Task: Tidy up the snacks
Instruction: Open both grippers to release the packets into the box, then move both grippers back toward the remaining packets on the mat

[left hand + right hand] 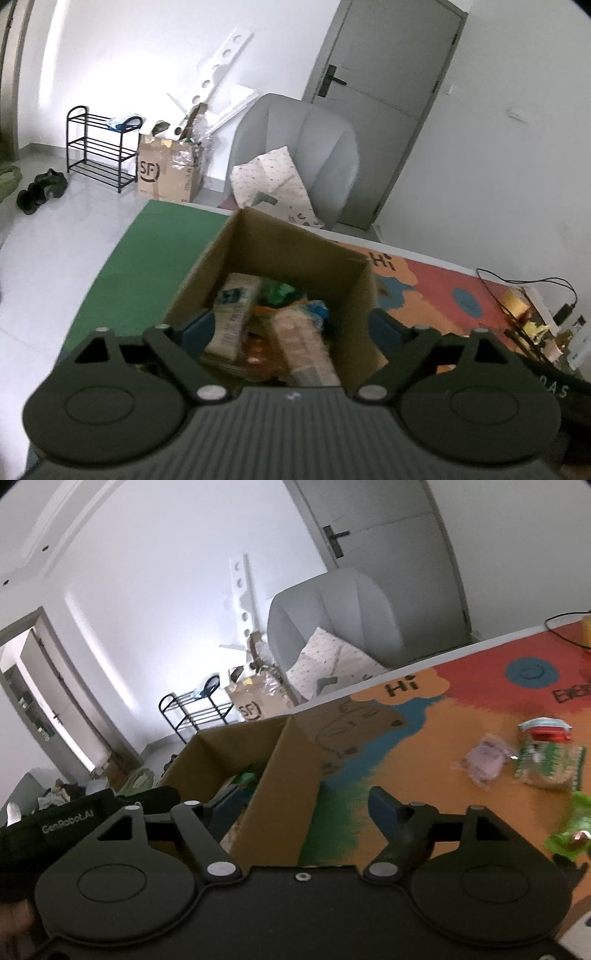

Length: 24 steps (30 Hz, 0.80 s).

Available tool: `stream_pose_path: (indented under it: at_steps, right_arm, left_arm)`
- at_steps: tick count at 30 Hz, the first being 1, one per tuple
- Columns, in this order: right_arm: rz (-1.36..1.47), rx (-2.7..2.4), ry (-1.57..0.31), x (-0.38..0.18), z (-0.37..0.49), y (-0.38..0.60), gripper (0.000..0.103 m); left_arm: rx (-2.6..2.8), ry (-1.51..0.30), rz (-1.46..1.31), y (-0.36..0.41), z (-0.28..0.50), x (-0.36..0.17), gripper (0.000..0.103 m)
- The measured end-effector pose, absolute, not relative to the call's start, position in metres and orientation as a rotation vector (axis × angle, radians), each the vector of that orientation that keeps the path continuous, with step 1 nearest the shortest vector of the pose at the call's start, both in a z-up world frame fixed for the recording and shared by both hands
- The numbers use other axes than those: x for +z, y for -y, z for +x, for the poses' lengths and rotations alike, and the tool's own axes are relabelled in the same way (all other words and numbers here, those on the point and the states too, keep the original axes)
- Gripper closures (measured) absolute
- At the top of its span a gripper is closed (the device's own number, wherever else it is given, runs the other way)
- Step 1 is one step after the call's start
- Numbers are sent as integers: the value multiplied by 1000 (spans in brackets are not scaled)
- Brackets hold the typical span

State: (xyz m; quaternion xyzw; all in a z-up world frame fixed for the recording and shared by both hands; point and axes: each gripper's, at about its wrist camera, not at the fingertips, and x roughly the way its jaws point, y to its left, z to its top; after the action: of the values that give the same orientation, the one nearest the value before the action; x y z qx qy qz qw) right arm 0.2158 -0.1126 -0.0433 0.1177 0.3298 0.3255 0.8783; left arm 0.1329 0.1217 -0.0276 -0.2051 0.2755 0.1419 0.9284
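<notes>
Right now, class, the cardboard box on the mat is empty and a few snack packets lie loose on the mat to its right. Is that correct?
Not quite. The cardboard box is not empty: the left wrist view shows several snack packets inside it. The loose packets do lie on the mat to its right.

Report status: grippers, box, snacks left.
Left gripper and right gripper open, empty. Cardboard box part-filled. Snack packets on mat, unobstructed.
</notes>
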Motion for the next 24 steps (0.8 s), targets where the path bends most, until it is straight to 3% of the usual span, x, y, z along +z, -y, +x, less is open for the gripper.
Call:
stream_pose_path:
  at_steps: [8,24]
  right_arm:
    - [282,597,-668,-41,217,149,0]
    - [302,497,-656,-38,202,214,0]
  left_arm:
    - [268,-572,-382,-96,136,-23,7]
    - [196,-563,-364,-46,135,-13,3]
